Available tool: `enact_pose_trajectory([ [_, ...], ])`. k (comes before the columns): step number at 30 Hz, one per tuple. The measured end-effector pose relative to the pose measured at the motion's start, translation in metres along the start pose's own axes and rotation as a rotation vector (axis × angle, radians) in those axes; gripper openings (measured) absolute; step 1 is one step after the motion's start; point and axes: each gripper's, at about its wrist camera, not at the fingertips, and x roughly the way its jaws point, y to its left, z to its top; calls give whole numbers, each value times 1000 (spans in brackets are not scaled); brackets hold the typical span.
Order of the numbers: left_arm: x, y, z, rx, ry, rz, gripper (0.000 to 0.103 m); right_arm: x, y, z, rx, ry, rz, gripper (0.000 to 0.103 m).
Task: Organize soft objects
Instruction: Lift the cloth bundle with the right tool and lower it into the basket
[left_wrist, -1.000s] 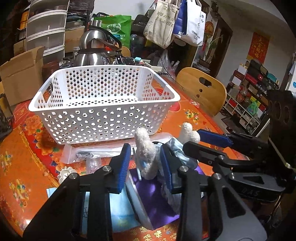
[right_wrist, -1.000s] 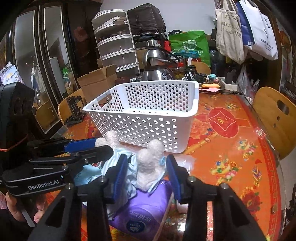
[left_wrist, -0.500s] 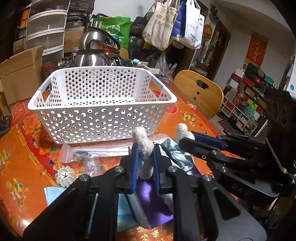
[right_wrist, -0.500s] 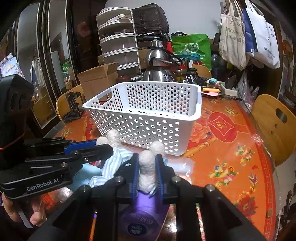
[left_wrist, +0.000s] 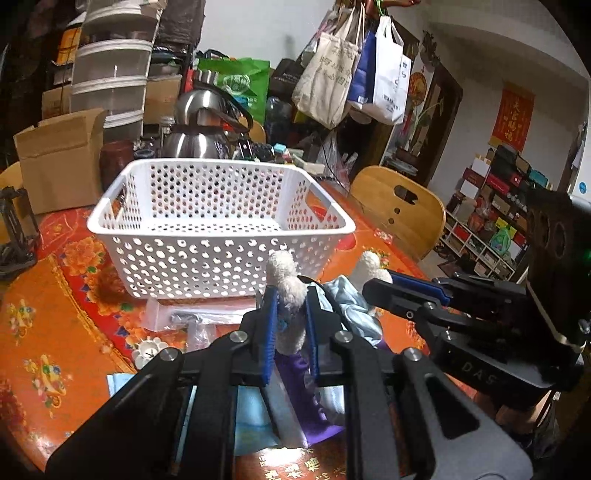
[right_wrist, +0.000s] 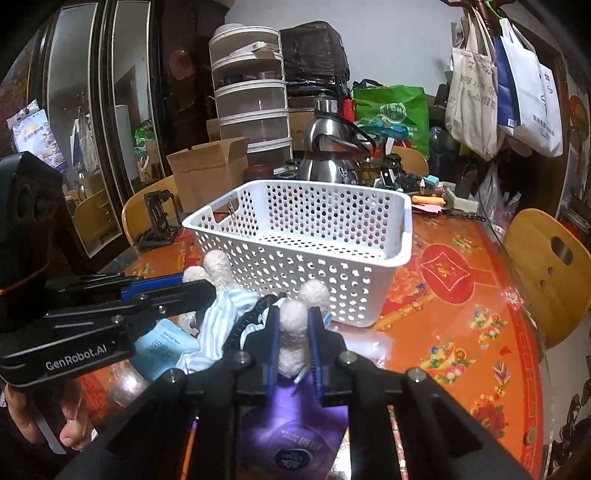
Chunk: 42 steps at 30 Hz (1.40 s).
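Both pairs of blue pads, which stood wide apart around the fluffy white limbs a second earlier, are now closed on them, and the soft toy (left_wrist: 286, 295) is lifted a little from the table (left_wrist: 55, 295).

At the lower centre of the left wrist view, the left gripper (left_wrist: 290, 325) is clamped tightly on one white limb. To the right of it, the right gripper (left_wrist: 376, 286) is seen squeezing the second limb (left_wrist: 371, 266). In the right wrist view, this same grip is shown at the lower centre (right_wrist: 293, 332), with the striped blue cloth of the toy (right_wrist: 218, 321) hanging to the left.

The white basket (left_wrist: 221, 229) is placed just behind the toy, and it looks empty.

The step in hand is judged to be the pick-up. For the next move, both hands should be raised together and carried over the near rim before the toy is released.
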Motion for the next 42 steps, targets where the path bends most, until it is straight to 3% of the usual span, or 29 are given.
enact_pose_trajectory([
  [11, -28, 17, 24, -38, -67, 18, 13, -4, 8, 27, -22, -51, 23, 12],
  [20, -20, 32, 67, -47, -65, 48, 13, 9, 3, 70, -26, -62, 22, 12],
  [34, 60, 78, 160, -118, 13, 122, 13, 88, -18, 136, -23, 29, -32, 12],
  [42, 137, 116, 171, -157, 150, 143, 13, 145, -43, 132, 46, 116, 9, 12],
])
